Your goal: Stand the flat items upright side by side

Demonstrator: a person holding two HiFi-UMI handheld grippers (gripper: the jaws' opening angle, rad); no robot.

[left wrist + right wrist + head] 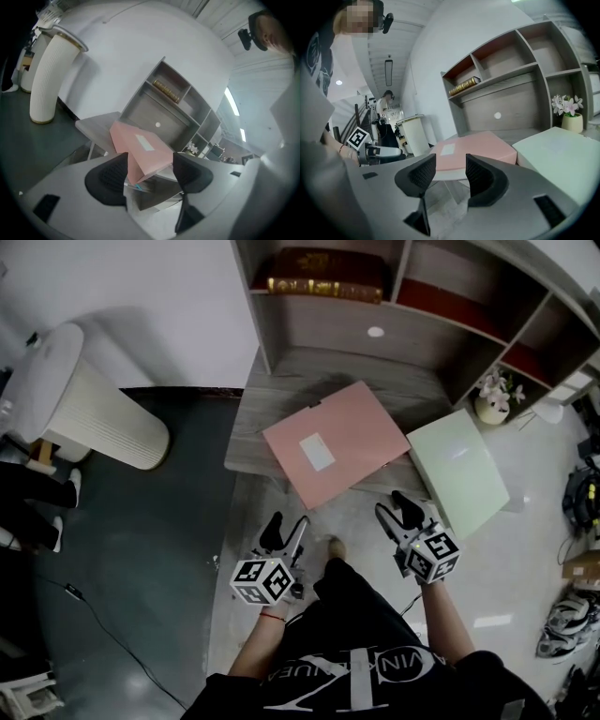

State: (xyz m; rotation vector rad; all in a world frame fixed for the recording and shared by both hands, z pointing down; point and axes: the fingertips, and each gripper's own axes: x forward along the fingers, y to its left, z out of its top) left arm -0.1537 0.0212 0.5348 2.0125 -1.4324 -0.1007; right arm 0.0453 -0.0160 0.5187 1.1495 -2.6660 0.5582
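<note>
Nearest was the person's black shirt [375, 662], and just beyond it the left gripper [286, 526] and right gripper [405, 505], both held short of the desk [328, 371]. Each gripper's jaws stood apart and held nothing. In the left gripper view the near corner of the pink file [337, 442] showed between the jaws, but clear of the pads.

The pink file and the green file [459, 470] lay flat on the desk, side by side, both overhanging its front edge. Whether their corners touched could not be told.

This looked like the approach, with neither file lifted yet. The next move probably called for closing on an overhanging edge of the pink file, then tipping it up onto one side while the other gripper steadied it.

In the shelf [375, 329] behind, the upper left compartment held a book [323, 277] lying flat, and a lower right one held a flower pot [494, 399]. What the white bin [94, 409] on the floor held was hidden.
</note>
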